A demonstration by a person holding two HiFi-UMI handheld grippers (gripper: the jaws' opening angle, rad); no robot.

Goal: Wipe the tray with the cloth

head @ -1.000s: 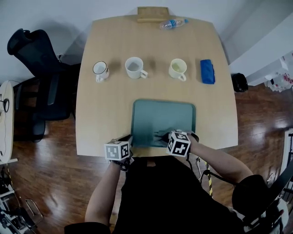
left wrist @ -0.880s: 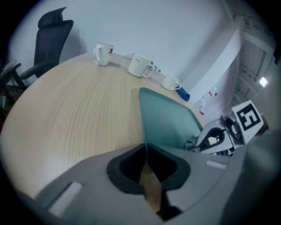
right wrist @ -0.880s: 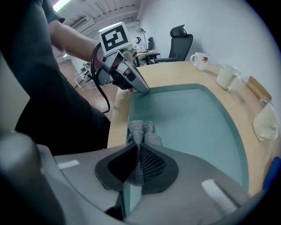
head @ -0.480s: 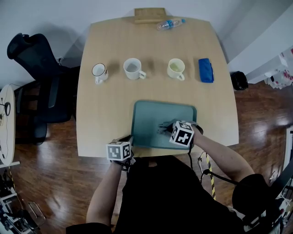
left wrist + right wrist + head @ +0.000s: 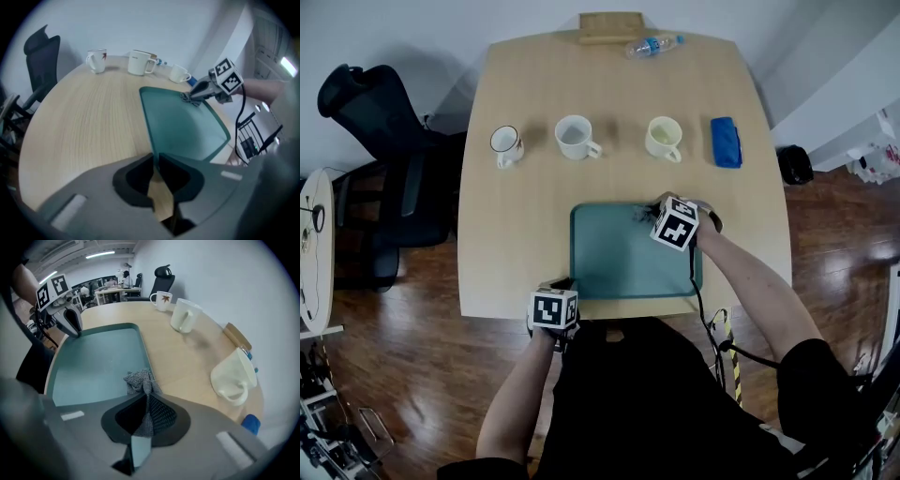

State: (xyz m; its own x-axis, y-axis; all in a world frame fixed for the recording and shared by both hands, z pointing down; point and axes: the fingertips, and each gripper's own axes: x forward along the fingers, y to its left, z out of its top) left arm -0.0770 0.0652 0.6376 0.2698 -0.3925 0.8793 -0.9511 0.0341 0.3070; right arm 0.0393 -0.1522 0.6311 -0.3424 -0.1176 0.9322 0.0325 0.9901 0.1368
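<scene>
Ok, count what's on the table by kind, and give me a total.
Mugs: 3
Tray: 1
Grey cloth: 1
Blue oblong object: 1
Plastic bottle: 1
Wooden block: 1
Total: 8

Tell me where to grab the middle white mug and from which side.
Take the middle white mug by its handle. It stands upright with the handle sticking out to the person's right and slightly toward the near table edge, clear of the other mugs, so it is probably best to come from that near-right side and close the jaws across the loop.
</scene>
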